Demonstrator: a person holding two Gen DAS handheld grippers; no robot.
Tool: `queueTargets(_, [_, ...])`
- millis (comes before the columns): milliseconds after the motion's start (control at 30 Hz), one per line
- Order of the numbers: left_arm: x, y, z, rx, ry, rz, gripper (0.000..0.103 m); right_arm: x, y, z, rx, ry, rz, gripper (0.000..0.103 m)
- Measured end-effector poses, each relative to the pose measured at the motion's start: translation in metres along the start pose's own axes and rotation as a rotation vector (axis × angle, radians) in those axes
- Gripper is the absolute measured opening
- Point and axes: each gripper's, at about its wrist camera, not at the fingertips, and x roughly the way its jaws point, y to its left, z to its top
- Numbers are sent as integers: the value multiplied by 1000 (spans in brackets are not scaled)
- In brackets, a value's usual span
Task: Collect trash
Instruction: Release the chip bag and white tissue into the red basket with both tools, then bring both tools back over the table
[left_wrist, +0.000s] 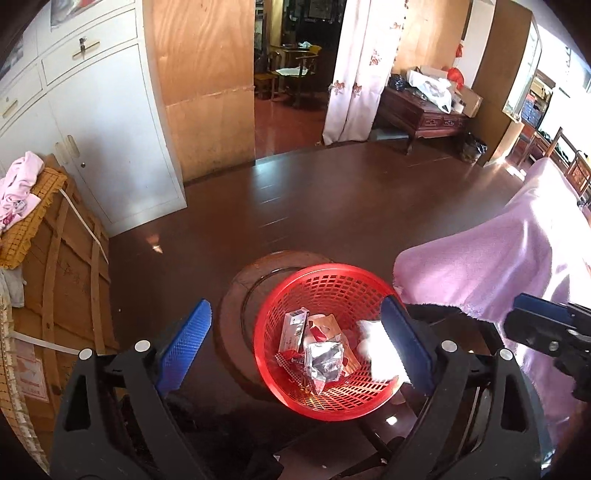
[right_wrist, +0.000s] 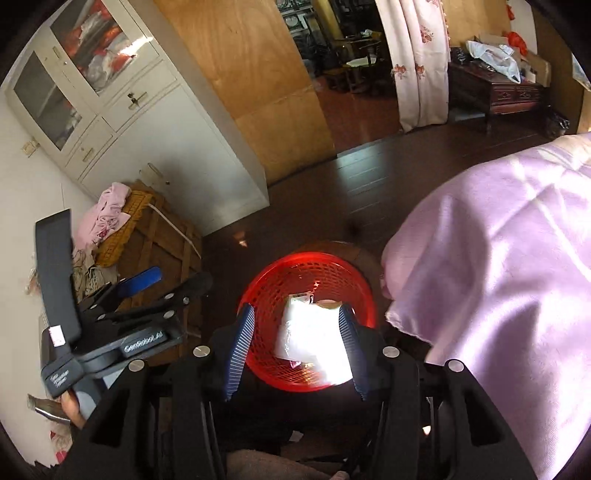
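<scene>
A red mesh basket (left_wrist: 266, 332) stands on a dark surface below both grippers. Inside lie a silver foil packet (left_wrist: 325, 363), a red-and-white carton (left_wrist: 293, 328) and a sunlit white wrapper (left_wrist: 375, 347). My left gripper (left_wrist: 295, 306) hangs over the basket, wide open, with nothing between its blue pads. Its blue finger (right_wrist: 142, 280) shows at the left of the right wrist view. My right gripper (right_wrist: 295, 314) is half open above the basket (right_wrist: 366, 295). The white wrapper (right_wrist: 310, 332) shows loose between its fingers. In the left wrist view the right gripper's fingertip (left_wrist: 524, 302) enters from the right edge.
A pink blanket (left_wrist: 517, 258) drapes over furniture right of the basket. A strapped wooden crate (left_wrist: 66, 288) with pink clothes stands at the left, before a white cabinet (left_wrist: 110, 147). A round wooden ring (left_wrist: 234, 295) lies under the basket. Dark floor stretches to a doorway.
</scene>
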Motion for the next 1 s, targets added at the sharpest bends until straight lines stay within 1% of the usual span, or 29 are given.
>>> queueTargets(300, [-11, -29, -3, 69, -8, -19, 90, -47, -36, -18, 81, -103, -34, 49])
queueTargets(500, [-27, -65, -9, 147, -30, -42, 92, -87, -70, -36, 147, -182, -66, 52])
queueTargets(667, [-40, -107, -12, 232, -44, -85, 93, -129, -107, -62, 226, -265, -110, 56])
queueTargets(800, [-50, -147, -17, 311, -59, -125, 93, -164, -143, -87, 312, -336, -153, 58])
queueTargets(900, [-55, -180, -22, 369, -65, -154, 93, -192, -170, -110, 388, -389, -195, 59])
queueTargets(1000, [-59, -211, -27, 423, -65, -186, 94, -219, -199, -135, 461, -445, -256, 60])
